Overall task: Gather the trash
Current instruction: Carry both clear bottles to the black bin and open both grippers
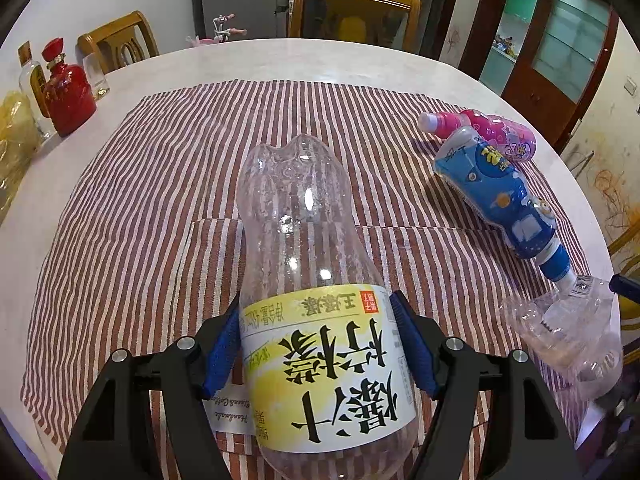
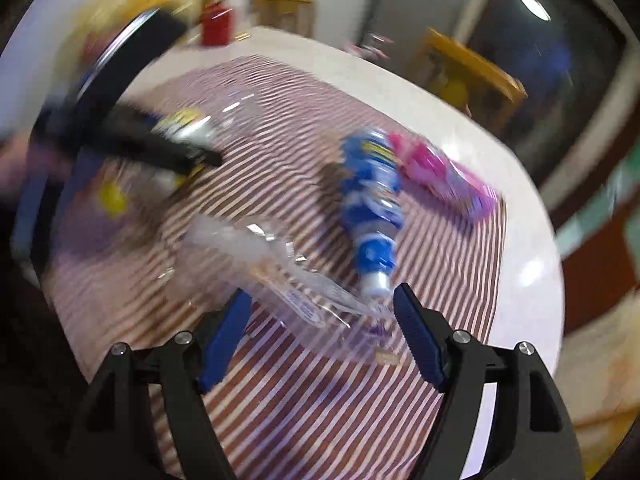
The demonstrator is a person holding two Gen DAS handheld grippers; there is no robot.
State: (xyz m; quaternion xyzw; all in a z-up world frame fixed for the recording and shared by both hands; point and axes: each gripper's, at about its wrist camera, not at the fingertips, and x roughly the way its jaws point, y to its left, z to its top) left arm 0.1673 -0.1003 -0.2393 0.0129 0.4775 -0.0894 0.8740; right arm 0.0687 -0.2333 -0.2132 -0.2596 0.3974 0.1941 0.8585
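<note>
My left gripper (image 1: 316, 344) is shut on a clear plastic bottle with a yellow and white label (image 1: 308, 280), base pointing away, held over the striped cloth (image 1: 160, 184). A blue bottle (image 1: 496, 196) and a pink bottle (image 1: 492, 130) lie on the cloth at the right. A crushed clear bottle (image 1: 568, 332) lies near the blue one's cap. In the blurred right wrist view my right gripper (image 2: 320, 320) is open, its fingers either side of the crushed clear bottle (image 2: 288, 276). The blue bottle (image 2: 372, 200) and pink bottle (image 2: 440, 176) lie beyond.
The cloth covers a round white table (image 1: 280, 60). A red bottle (image 1: 66, 92) and clear glass bottles (image 1: 34, 80) stand at its far left edge. Wooden chairs (image 1: 352, 8) stand behind the table. The left gripper with its bottle (image 2: 176, 136) shows at the right wrist view's left.
</note>
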